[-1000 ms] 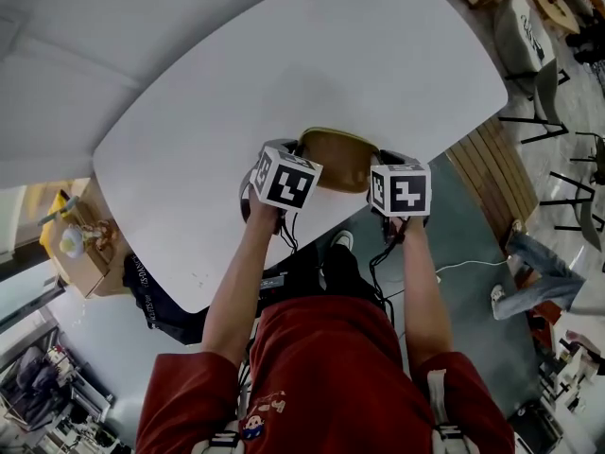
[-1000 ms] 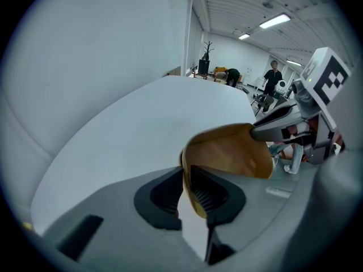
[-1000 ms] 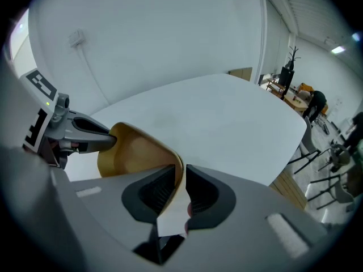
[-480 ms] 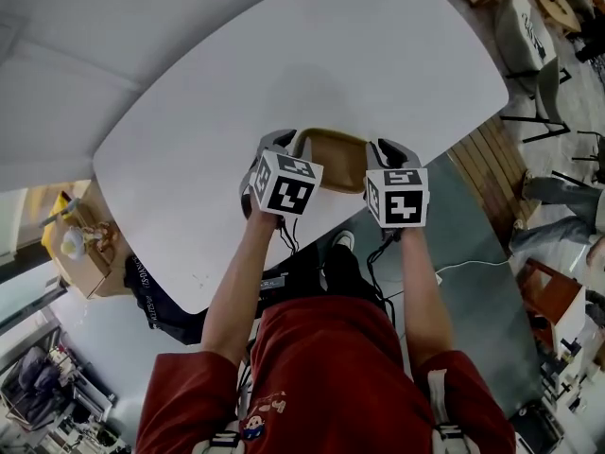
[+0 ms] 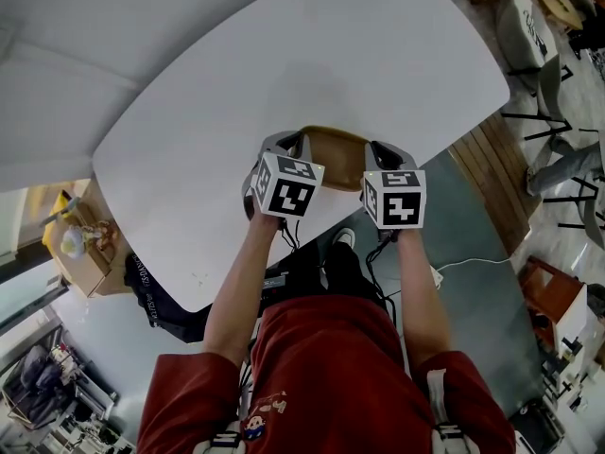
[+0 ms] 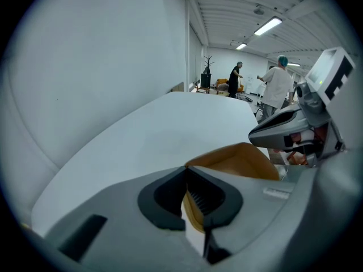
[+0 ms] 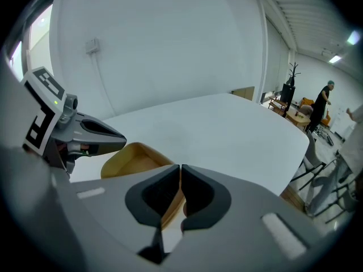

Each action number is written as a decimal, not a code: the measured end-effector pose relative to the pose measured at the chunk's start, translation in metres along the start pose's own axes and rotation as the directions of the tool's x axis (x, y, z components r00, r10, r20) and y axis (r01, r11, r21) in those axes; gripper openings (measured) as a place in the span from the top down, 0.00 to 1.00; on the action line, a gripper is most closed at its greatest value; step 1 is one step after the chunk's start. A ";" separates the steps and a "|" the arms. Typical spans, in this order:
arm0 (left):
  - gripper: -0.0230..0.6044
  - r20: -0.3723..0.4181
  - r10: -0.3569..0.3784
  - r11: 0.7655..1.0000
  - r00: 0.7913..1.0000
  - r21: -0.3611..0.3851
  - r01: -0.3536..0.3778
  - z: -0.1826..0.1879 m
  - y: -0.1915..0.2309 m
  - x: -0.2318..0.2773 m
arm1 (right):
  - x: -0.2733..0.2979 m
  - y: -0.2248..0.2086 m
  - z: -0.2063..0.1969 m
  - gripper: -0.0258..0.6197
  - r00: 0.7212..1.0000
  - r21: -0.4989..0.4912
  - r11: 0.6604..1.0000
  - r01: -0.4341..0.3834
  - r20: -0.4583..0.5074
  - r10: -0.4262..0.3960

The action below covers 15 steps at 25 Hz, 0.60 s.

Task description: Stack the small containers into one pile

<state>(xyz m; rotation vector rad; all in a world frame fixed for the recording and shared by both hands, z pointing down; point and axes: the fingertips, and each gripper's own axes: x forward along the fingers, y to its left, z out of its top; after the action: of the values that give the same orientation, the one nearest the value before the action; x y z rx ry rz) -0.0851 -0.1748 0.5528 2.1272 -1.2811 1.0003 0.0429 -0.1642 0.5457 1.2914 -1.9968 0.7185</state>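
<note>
Hold left gripper pinched on rim of tan container at near edge of table — with right gripper jaws closing onto opposite rim. Confirm both pinches, then lift level.

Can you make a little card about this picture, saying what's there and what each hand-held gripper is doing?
table: white, with rounded corners
thing: one tan container, open side up
place: near the table's close edge, between the two grippers
left hand-held gripper: shut on the container's left rim
right hand-held gripper: jaws closing, the container's right rim pinched between them
other containers: none can be made out
</note>
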 end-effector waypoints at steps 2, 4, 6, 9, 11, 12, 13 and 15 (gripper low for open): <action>0.96 0.004 0.004 1.000 1.000 -0.003 -0.004 0.000 -0.001 -0.001 | -0.001 0.001 -0.001 0.95 1.000 0.003 1.000 -0.004 0.004 0.004; 0.96 0.004 0.009 1.000 1.000 -0.007 -0.009 -0.001 -0.002 -0.003 | -0.002 0.003 -0.002 0.96 1.000 0.005 1.000 -0.013 0.006 0.013; 0.96 0.005 0.013 1.000 1.000 -0.009 -0.013 -0.002 -0.003 -0.006 | -0.004 0.005 -0.003 0.96 1.000 0.002 1.000 -0.018 0.008 0.018; 0.96 0.007 0.019 1.000 1.000 -0.012 -0.019 -0.004 -0.005 -0.010 | -0.007 0.007 -0.003 0.96 1.000 -0.001 1.000 -0.022 0.011 0.022; 0.96 0.012 0.025 1.000 1.000 -0.014 -0.025 -0.004 -0.005 -0.012 | -0.009 0.007 -0.001 0.96 1.000 -0.004 1.000 -0.023 0.016 0.023; 0.96 0.018 0.029 0.999 0.999 -0.013 -0.029 -0.002 -0.005 -0.014 | -0.011 0.007 0.000 0.96 1.000 -0.007 1.000 -0.022 0.021 0.022; 0.96 0.026 0.033 0.999 0.999 -0.011 -0.033 0.000 -0.005 -0.016 | -0.012 0.007 0.002 0.96 0.999 -0.011 1.000 -0.021 0.027 0.022; 0.96 0.039 0.041 0.999 0.998 -0.009 -0.041 0.003 -0.005 -0.020 | -0.015 0.008 0.004 0.96 0.999 -0.016 1.000 -0.022 0.035 0.023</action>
<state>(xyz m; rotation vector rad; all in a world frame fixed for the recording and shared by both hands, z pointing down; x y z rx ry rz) -0.0854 -0.1633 0.5353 2.1318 -1.3505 0.9729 0.0394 -0.1555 0.5306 1.2826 -2.0446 0.6934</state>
